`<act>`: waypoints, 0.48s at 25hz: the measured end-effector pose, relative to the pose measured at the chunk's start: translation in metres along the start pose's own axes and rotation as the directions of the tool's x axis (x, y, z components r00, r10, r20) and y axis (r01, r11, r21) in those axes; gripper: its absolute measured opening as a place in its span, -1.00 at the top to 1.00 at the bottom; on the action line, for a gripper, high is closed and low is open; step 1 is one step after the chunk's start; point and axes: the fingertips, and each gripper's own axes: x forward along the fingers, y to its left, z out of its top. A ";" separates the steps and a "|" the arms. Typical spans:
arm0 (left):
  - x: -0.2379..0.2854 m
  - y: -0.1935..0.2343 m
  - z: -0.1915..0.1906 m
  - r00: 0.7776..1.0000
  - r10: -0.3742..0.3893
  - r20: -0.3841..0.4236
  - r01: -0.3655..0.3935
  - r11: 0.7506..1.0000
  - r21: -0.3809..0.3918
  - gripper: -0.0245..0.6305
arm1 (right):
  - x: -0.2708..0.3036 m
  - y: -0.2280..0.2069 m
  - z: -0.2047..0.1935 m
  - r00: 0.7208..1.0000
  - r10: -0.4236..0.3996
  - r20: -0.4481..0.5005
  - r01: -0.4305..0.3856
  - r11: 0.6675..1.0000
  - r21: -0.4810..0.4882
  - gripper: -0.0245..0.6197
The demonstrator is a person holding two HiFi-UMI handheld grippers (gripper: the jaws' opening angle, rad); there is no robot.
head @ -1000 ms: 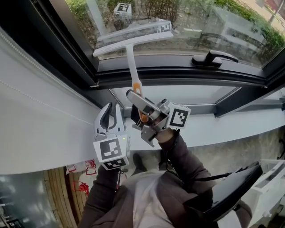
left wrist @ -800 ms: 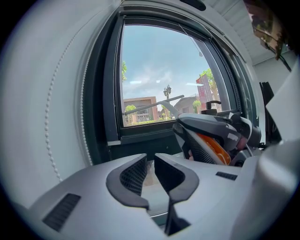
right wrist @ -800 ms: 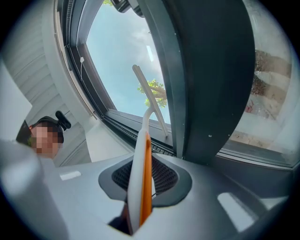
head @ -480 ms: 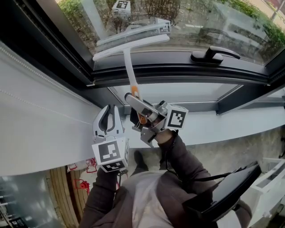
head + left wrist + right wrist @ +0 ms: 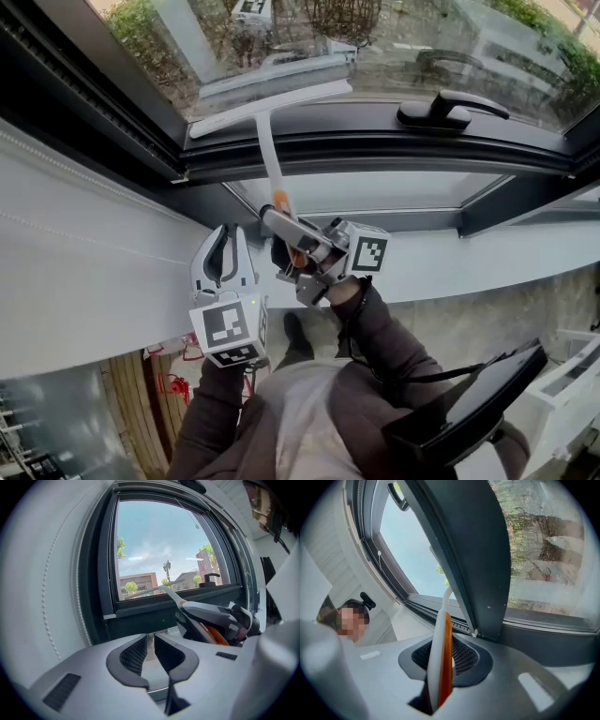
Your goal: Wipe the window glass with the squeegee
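Right gripper [image 5: 278,225] [image 5: 442,654]: fingers clamped on the orange-and-white handle of the squeegee [image 5: 266,142] [image 5: 439,648]. The handle runs straight up between the pads in the right gripper view.

Squeegee blade lies flat along the window glass [image 5: 422,47], low in the pane, just above the dark window frame [image 5: 375,150] and near its left corner. Its reflection shows right behind it. The blade is tilted slightly, left end lower in the head view.

Left gripper [image 5: 225,238] [image 5: 151,645]: fingers closed down to a slim slit with nothing in it. It hangs just left of the right gripper, below the frame, and isn't touching the squeegee [image 5: 171,594].

Black window handle [image 5: 450,111] sits on the frame, well right of the blade. White sill [image 5: 487,262] lies below.
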 end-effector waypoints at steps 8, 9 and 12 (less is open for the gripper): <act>0.001 -0.011 -0.003 0.999 0.015 -0.032 -0.013 0.999 0.036 0.77 | -0.015 0.001 -0.001 0.998 0.067 0.010 -0.068 0.996 0.064 0.73; 0.001 -0.012 -0.003 0.999 0.016 -0.033 -0.015 0.999 0.039 0.77 | -0.018 0.001 -0.001 0.997 0.072 0.010 -0.073 0.995 0.072 0.73; 0.002 -0.016 -0.003 0.999 0.024 -0.033 -0.022 0.999 0.048 0.77 | -0.024 0.003 -0.001 0.995 0.099 0.011 -0.100 0.991 0.089 0.73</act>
